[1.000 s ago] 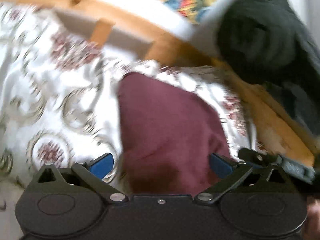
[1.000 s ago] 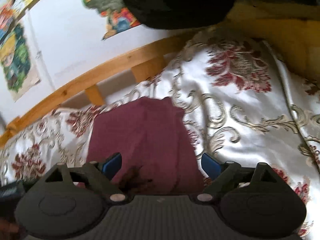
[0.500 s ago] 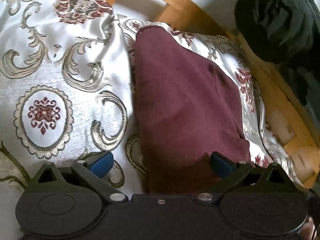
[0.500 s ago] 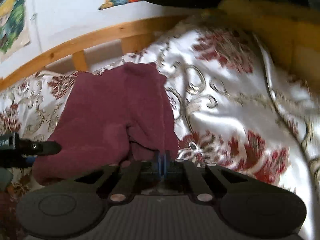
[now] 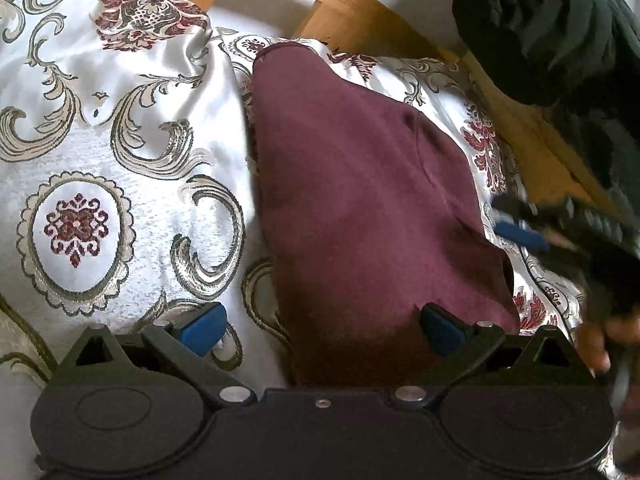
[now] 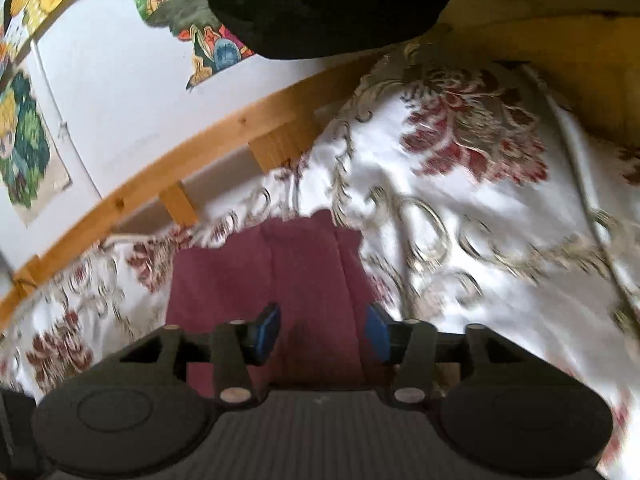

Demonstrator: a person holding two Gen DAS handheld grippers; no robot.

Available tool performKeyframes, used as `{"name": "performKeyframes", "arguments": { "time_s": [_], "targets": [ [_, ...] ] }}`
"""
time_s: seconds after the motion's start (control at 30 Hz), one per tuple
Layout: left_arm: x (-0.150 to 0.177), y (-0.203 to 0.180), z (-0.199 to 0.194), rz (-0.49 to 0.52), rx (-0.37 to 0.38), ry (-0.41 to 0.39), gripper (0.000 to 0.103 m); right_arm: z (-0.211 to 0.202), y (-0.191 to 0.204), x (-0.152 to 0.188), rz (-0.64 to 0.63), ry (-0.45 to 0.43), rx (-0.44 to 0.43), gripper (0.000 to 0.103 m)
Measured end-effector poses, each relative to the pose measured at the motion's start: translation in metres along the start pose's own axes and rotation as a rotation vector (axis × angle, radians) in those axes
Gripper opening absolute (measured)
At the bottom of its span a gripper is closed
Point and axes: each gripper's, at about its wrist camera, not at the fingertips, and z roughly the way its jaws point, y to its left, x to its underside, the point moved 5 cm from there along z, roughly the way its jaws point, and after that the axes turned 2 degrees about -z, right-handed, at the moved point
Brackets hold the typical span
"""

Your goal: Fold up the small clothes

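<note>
A maroon garment (image 5: 360, 208) lies folded flat on a white patterned bedspread (image 5: 100, 168). My left gripper (image 5: 320, 330) is open and empty, low over the garment's near edge, one pad over the bedspread and one over the cloth. My right gripper (image 6: 320, 334) is partly open and empty above the garment (image 6: 280, 276), pads apart. The right gripper also shows blurred at the right of the left wrist view (image 5: 560, 224), beside the garment.
A wooden bed rail (image 5: 360, 12) runs along the far side against a white wall with colourful posters (image 6: 24, 148). A dark green bundle of cloth (image 5: 552, 28) sits at the bed's corner. A yellow wooden board (image 6: 560, 68) borders the bedspread.
My right gripper was shut on the garment's edge half a second ago; now it has opened, let go and lifted back. The garment lies flatter. My left gripper stays open.
</note>
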Motion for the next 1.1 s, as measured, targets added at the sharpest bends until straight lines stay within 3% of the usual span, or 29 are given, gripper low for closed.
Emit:
{"name": "performKeyframes", "arguments": {
  "time_s": [0.07, 0.13, 0.3, 0.47, 0.53, 0.6, 0.67, 0.73, 0.87, 0.93, 1.1],
  "targets": [
    [0.001, 0.0, 0.0, 0.001, 0.003, -0.004, 0.102, 0.019, 0.002, -0.008, -0.057, 0.017, 0.017, 0.051],
    [0.002, 0.0, 0.0, 0.004, 0.005, -0.007, 0.102, 0.035, 0.004, -0.012, -0.118, 0.05, 0.036, 0.009],
    [0.002, -0.001, 0.0, 0.008, 0.011, -0.013, 0.102, 0.044, 0.005, -0.021, -0.154, 0.036, 0.061, 0.006],
    [0.002, -0.003, 0.002, 0.014, 0.013, -0.014, 0.102, 0.055, -0.008, -0.017, -0.109, 0.067, 0.073, 0.007],
    [0.002, -0.003, 0.002, 0.014, 0.017, -0.011, 0.102, 0.055, -0.015, -0.014, -0.067, 0.06, 0.064, 0.01],
    [0.002, -0.003, 0.003, 0.014, 0.02, -0.009, 0.102, 0.054, -0.022, -0.012, -0.013, 0.056, 0.059, 0.033],
    [0.001, -0.002, 0.003, 0.015, 0.023, -0.006, 0.102, 0.053, -0.03, -0.012, 0.038, 0.05, 0.052, 0.044],
    [0.001, -0.002, 0.004, 0.018, 0.024, -0.004, 0.102, 0.053, -0.037, -0.012, 0.096, 0.051, 0.015, 0.048],
    [0.0, -0.002, 0.005, 0.021, 0.028, 0.001, 0.102, 0.058, -0.042, -0.01, 0.186, 0.069, -0.063, 0.072],
    [-0.001, -0.002, 0.006, 0.022, 0.032, 0.002, 0.102, 0.064, -0.042, -0.009, 0.219, 0.087, -0.102, 0.074],
    [-0.001, -0.001, 0.007, 0.027, 0.042, 0.003, 0.102, 0.081, -0.043, -0.001, 0.245, 0.122, -0.084, 0.073]
  ]
}}
